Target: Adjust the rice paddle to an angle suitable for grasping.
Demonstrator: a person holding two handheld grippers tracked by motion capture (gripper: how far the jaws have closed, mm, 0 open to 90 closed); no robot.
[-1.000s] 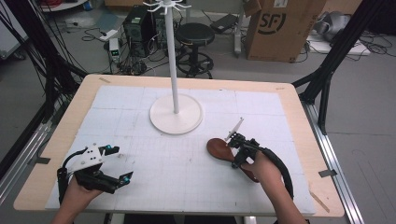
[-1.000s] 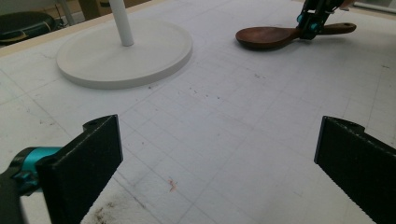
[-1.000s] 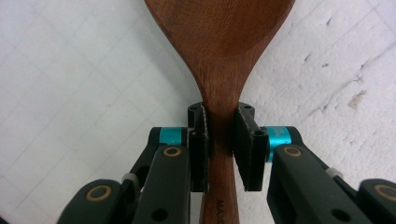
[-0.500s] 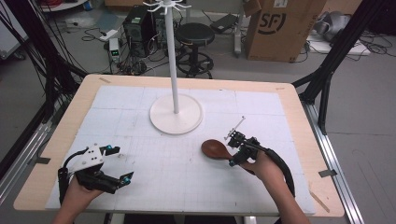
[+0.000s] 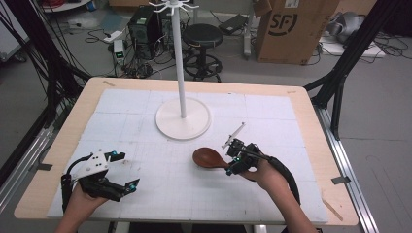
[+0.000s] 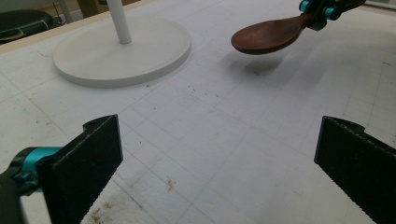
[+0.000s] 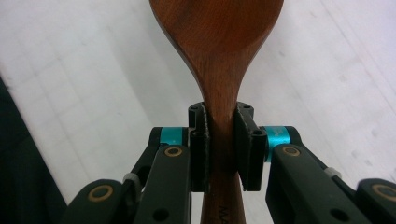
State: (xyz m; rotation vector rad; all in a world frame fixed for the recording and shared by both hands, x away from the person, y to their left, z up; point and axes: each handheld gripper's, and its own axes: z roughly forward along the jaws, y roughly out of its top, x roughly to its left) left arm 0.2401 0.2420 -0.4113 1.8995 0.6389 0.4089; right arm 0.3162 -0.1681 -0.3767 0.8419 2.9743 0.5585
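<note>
A dark wooden spoon point(image 5: 210, 158) hangs just above the white mat, bowl pointing left. My right gripper point(image 5: 235, 160) is shut on its handle; in the right gripper view both pads point(image 7: 201, 140) press the neck of the spoon point(image 7: 219, 51). The left gripper view shows the spoon point(image 6: 268, 35) lifted, with its shadow on the mat below. My left gripper point(image 5: 121, 172) rests at the mat's front left, its jaws wide apart with nothing between them, as the left gripper view shows point(image 6: 215, 154).
A white stand with a round base point(image 5: 183, 119) and a tall pole point(image 5: 178, 53) rises at the middle back of the table. The white mat point(image 5: 145, 107) covers most of the wooden tabletop point(image 5: 311, 126). A cardboard box point(image 5: 294, 29) and a stool point(image 5: 201, 36) stand behind.
My right gripper has lifted the spoon off the mat and carried it a little left and toward me. The left gripper has kept still.
</note>
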